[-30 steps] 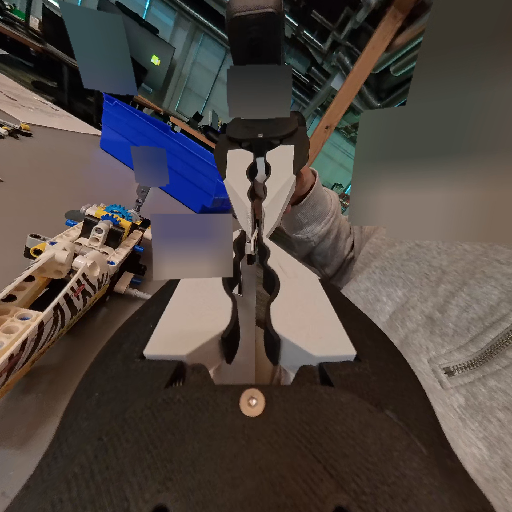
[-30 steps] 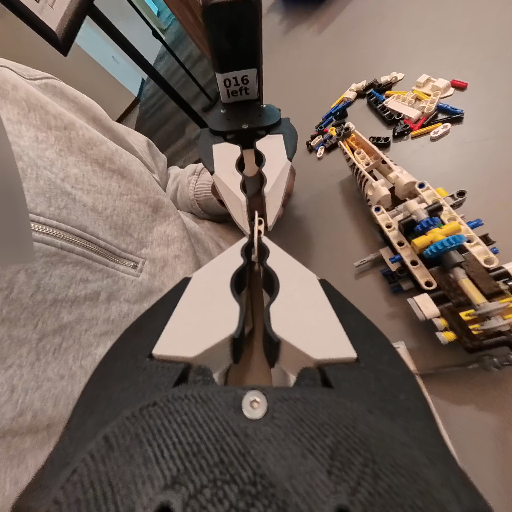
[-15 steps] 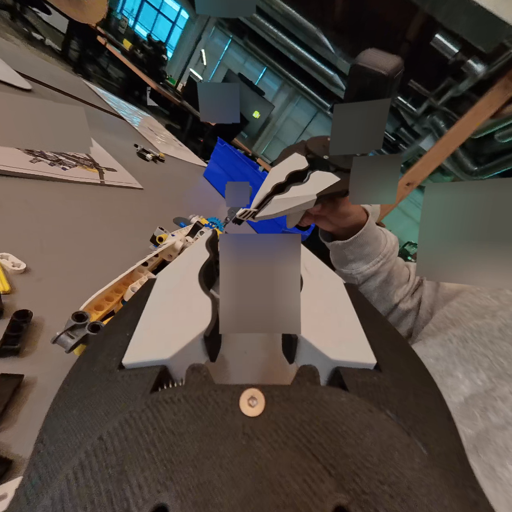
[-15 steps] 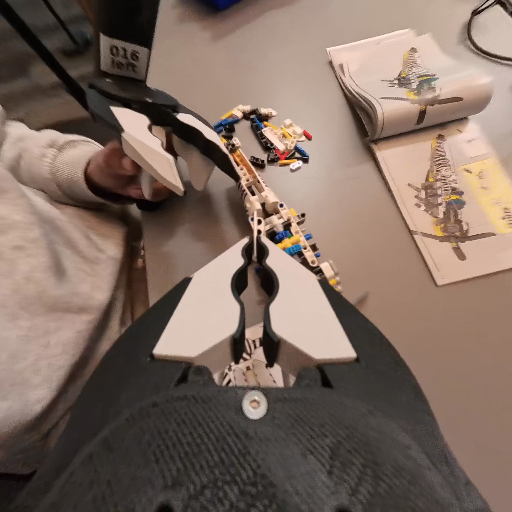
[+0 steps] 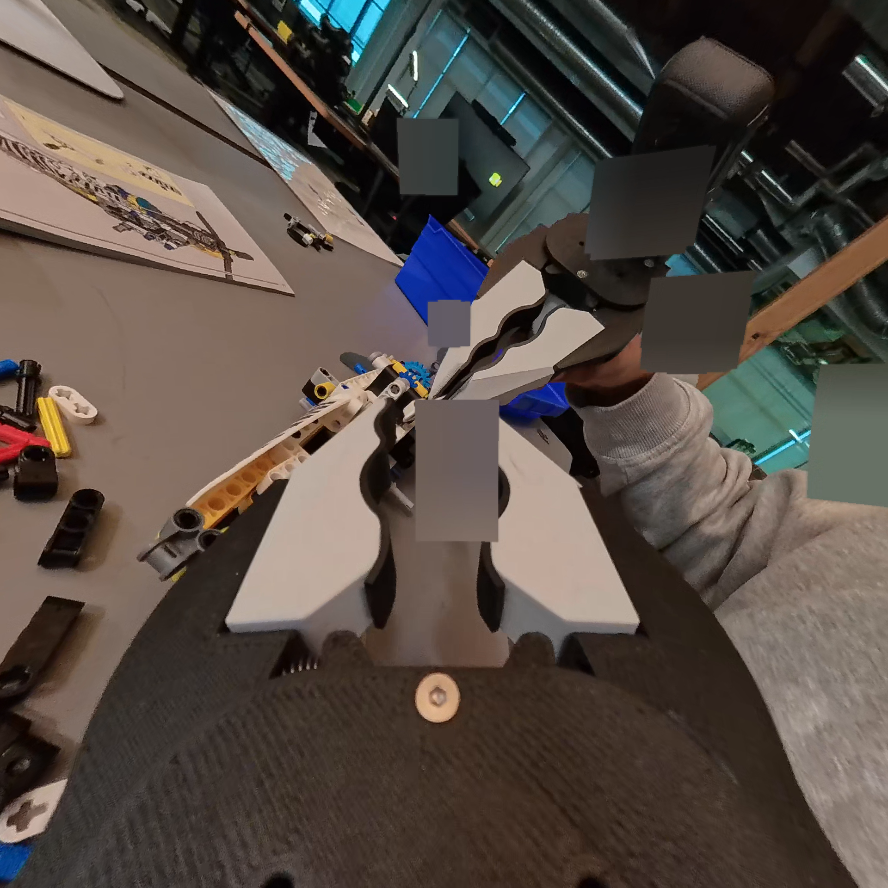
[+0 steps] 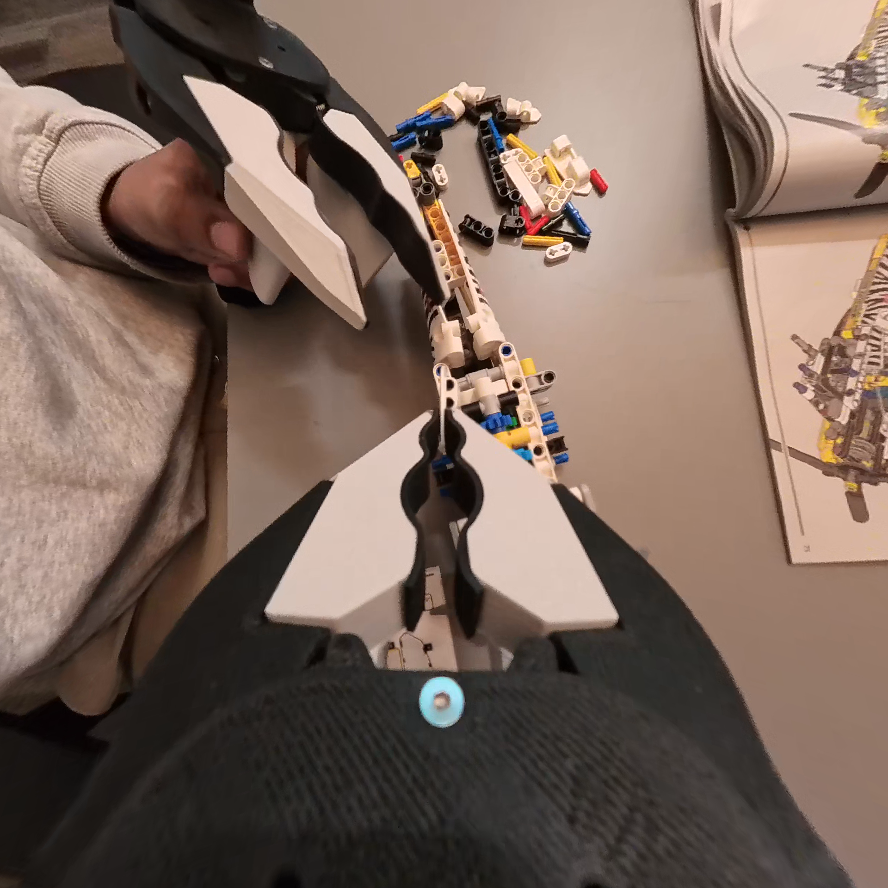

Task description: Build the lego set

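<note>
The long Lego aircraft model (image 6: 480, 346), white with zebra stripes and blue and yellow gears, lies on the grey table; it also shows in the left wrist view (image 5: 288, 447). My right gripper (image 6: 444, 417) is shut on a thin white beam (image 6: 449, 389) and holds it just above the model's near end. It shows from the side in the left wrist view (image 5: 439, 391). My left gripper (image 5: 442, 413) is open and empty; a blur patch hides its gap. In the right wrist view it (image 6: 396, 307) hovers over the model's far half.
A pile of loose pieces (image 6: 524, 178) lies beyond the model; some show in the left wrist view (image 5: 48, 432). An open instruction booklet (image 6: 817, 384) lies to the right. A blue bin (image 5: 442, 274) stands at the far edge. A grey-sleeved arm (image 5: 672, 471) is close.
The grippers were tip to tip, both on the white beam. My left gripper let go and opened. Both swung over the table to the model; the right one kept the beam.
</note>
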Tool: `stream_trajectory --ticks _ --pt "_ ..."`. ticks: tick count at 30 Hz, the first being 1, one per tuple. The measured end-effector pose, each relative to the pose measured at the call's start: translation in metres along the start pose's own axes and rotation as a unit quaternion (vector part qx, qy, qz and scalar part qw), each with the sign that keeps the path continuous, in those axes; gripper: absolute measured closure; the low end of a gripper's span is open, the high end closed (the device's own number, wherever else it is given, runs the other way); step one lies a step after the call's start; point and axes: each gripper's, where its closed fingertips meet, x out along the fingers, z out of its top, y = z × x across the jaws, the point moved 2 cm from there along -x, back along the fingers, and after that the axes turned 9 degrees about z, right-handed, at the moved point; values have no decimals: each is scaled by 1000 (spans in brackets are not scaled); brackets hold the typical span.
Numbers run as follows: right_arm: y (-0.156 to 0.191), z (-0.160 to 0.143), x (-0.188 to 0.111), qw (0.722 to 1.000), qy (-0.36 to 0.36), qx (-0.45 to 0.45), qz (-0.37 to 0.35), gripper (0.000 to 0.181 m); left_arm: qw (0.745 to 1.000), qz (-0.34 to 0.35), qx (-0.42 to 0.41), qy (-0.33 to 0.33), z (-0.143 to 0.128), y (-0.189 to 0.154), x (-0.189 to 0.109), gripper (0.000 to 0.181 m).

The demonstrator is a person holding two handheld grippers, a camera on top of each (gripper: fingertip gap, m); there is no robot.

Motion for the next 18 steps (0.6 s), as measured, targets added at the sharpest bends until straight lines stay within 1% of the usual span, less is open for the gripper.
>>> stream_trajectory --ticks 8,18 --pt "3 -1 0 999 23 -19 29 181 1000 4 -1 13 -3 1 2 155" --pt "0 0 0 998 49 -29 39 181 999 -5 0 35 -8 -1 4 158"
